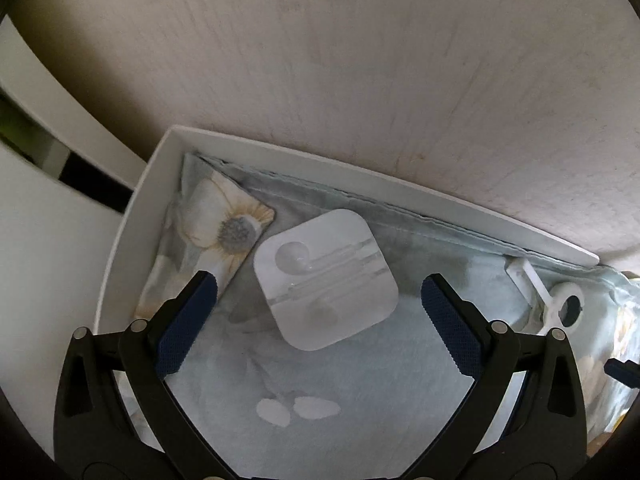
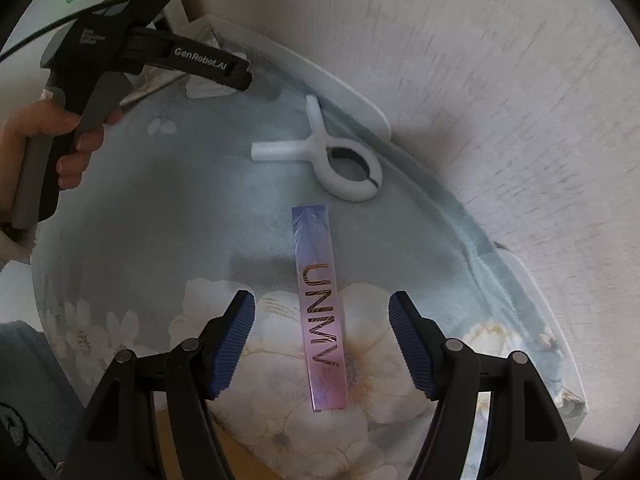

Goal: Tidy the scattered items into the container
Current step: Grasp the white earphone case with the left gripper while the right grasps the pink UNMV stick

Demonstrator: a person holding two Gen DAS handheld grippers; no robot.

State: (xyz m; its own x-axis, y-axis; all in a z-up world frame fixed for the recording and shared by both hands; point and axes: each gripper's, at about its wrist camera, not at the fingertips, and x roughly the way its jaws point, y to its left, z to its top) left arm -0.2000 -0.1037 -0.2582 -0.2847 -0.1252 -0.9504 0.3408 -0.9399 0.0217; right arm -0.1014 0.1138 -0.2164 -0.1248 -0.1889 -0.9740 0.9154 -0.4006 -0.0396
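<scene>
A white container (image 1: 132, 216) lined with pale blue floral cloth (image 1: 360, 380) holds the items. In the left wrist view a square white earphone case (image 1: 326, 278) lies on the cloth between the tips of my left gripper (image 1: 318, 294), which is open and hovers just above it. A white clip (image 1: 558, 304) lies at the right. In the right wrist view my right gripper (image 2: 322, 312) is open, its fingers on either side of a long pink-purple box marked UNNY (image 2: 320, 308) that lies flat on the cloth (image 2: 160, 216). The white clip (image 2: 336, 160) lies beyond it.
The container's rim (image 2: 360, 104) stands against a pale wall (image 2: 500, 80). The left hand-held gripper with the person's hand (image 2: 52, 128) shows at the upper left of the right wrist view. White furniture (image 1: 40, 240) stands left of the container.
</scene>
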